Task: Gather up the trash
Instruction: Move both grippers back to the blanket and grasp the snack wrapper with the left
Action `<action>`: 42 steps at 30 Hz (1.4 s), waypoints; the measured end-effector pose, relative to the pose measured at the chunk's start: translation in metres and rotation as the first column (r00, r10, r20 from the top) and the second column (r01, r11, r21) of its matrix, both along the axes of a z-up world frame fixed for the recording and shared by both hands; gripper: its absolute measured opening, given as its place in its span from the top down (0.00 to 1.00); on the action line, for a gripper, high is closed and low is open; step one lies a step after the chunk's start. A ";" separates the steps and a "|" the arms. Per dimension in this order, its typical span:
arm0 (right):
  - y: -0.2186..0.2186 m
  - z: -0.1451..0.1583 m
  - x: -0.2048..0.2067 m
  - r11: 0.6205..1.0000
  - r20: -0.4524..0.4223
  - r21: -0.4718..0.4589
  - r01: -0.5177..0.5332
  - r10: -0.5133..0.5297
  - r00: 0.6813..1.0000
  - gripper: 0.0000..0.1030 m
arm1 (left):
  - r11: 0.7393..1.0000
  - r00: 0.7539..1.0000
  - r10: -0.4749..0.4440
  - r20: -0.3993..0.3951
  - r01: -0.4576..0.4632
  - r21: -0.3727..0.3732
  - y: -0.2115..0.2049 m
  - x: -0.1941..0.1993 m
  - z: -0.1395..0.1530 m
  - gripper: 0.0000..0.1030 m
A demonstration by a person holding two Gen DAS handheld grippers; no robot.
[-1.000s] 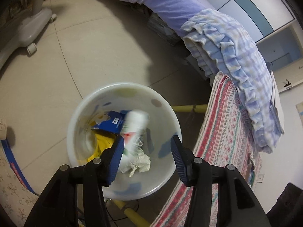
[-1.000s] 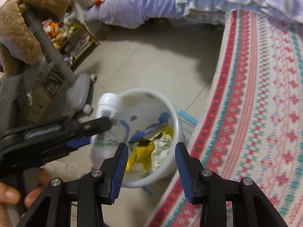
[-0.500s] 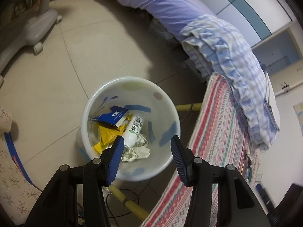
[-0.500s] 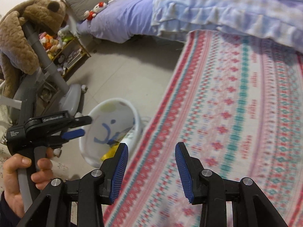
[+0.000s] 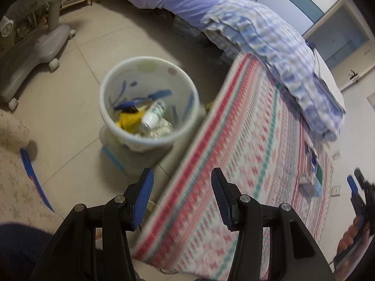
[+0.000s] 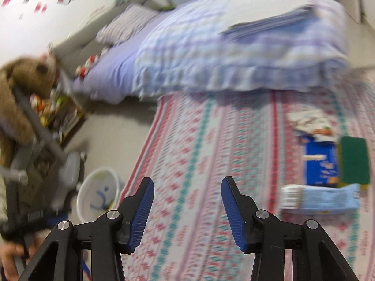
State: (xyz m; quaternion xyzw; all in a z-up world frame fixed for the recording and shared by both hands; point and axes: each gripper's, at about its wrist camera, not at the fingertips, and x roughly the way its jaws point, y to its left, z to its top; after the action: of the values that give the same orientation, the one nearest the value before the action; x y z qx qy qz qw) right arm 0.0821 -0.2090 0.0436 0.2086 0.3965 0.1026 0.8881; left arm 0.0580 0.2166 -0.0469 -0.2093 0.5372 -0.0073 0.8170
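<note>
A white waste bin [image 5: 117,79] with blue marks stands on the tiled floor beside the patterned mat [image 5: 257,140]. Inside it lie a white bottle [image 5: 153,114], yellow wrapping [image 5: 127,121], a blue carton and crumpled paper. My left gripper [image 5: 181,187] hangs open and empty above the mat's edge, nearer to me than the bin. My right gripper [image 6: 187,196] is empty over the mat [image 6: 187,140], its jaws opening. To its right lie a light blue packet [image 6: 321,199], a blue box [image 6: 321,164], a green pad [image 6: 354,159] and a white wrapper [image 6: 311,121]. The bin [image 6: 98,194] shows at lower left.
A bed with a purple sheet and a folded checked quilt [image 5: 269,39] borders the mat's far side. A grey wheeled chair base [image 5: 35,46] stands on the floor to the left. A brown plush toy [image 6: 21,89] hangs on the chair. A hand [image 6: 11,260] holds the left gripper.
The white bottle dropped from my left gripper into the bin. Both grippers swung away from the bin toward the mat. The trash at the mat's right came into the right wrist view.
</note>
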 end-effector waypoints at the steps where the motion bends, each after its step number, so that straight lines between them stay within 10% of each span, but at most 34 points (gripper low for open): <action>1: -0.011 0.002 0.000 1.000 0.004 0.006 0.016 -0.016 1.000 0.49 | 1.000 1.000 -0.013 0.002 0.013 0.003 -0.011 -0.005 0.003 0.48; 9: -0.067 -0.006 -0.004 0.996 -0.019 0.036 0.084 -0.084 0.996 0.49 | 0.981 0.983 -0.185 0.006 0.185 -0.058 -0.118 -0.023 0.041 0.48; 14: -0.106 -0.008 -0.010 0.988 -0.024 0.077 0.138 -0.136 0.990 0.49 | 0.919 0.942 -0.334 0.009 0.328 -0.218 -0.214 -0.023 0.070 0.48; 21: -0.155 -0.010 -0.016 0.966 -0.041 0.093 0.242 -0.239 0.970 0.49 | 0.871 0.884 -0.465 0.041 0.466 -0.156 -0.339 0.029 0.085 0.47; 27: -0.182 -0.020 -0.014 0.952 -0.076 0.000 0.306 -0.305 0.949 0.49 | 0.884 0.888 -0.457 0.038 0.459 -0.091 -0.404 0.116 0.052 0.47; 40: -0.206 -0.044 0.002 0.943 -0.168 -0.028 0.331 -0.331 0.928 0.49 | 0.913 0.923 -0.359 -0.138 0.316 -0.258 -0.440 0.226 -0.052 0.48; 42: -0.207 -0.046 0.006 0.943 -0.175 -0.028 0.331 -0.331 0.927 0.49 | 0.906 0.922 -0.360 -0.142 0.308 -0.291 -0.441 0.228 -0.059 0.60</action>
State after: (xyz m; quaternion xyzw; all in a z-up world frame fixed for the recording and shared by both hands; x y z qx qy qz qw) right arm 0.0881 -0.4155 -0.0028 0.2815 0.4333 -0.0671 0.8535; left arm 0.2859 -0.2239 -0.1055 -0.2201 0.6358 -0.1987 0.7127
